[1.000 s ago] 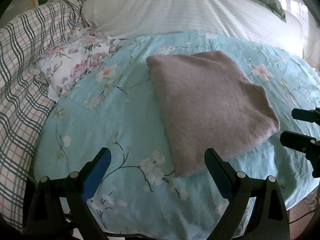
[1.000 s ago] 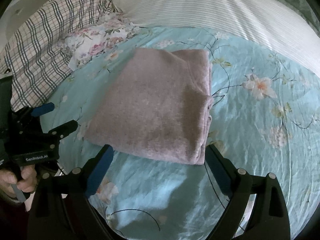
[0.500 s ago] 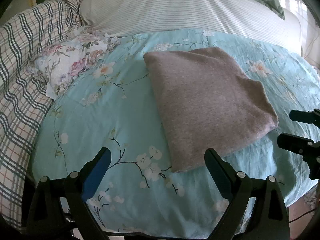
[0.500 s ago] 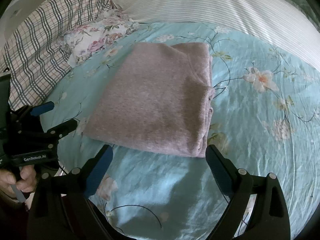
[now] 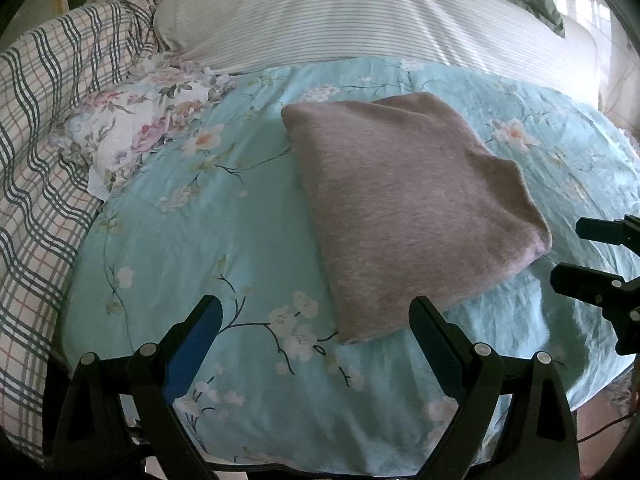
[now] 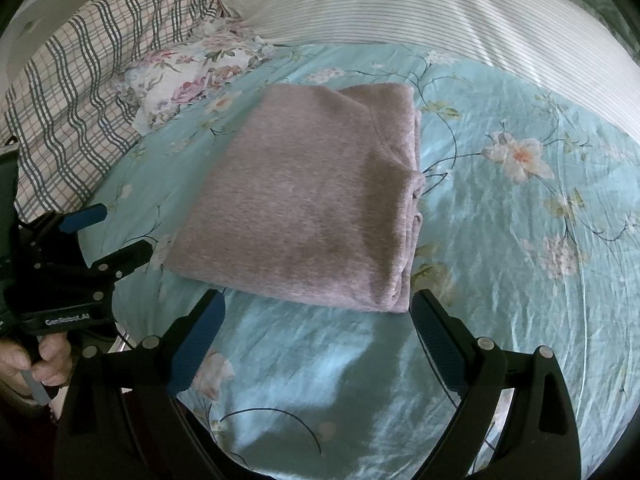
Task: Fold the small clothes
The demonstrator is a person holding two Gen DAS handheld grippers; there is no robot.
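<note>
My left claw (image 5: 316, 320) is wide open and holds nothing; it hangs over the near edge of the bed (image 5: 208, 248), just short of the near corner of the garment (image 5: 404, 216). My right claw (image 6: 316, 316) is also wide open and empty, with its fingertips flanking the near edge of the garment without touching it. The garment, a mauve knit, lies folded into a flat rectangle on the middle of the bed's teal floral cover. Its stacked layer edges show along the right side in the right wrist view. A floral cloth (image 5: 140, 128) lies at the far left of the cover, apart from the garment. A plaid quilt (image 5: 36, 152) runs along the bed's left edge. A striped pillow (image 5: 360, 16) spans the far edge.
</note>
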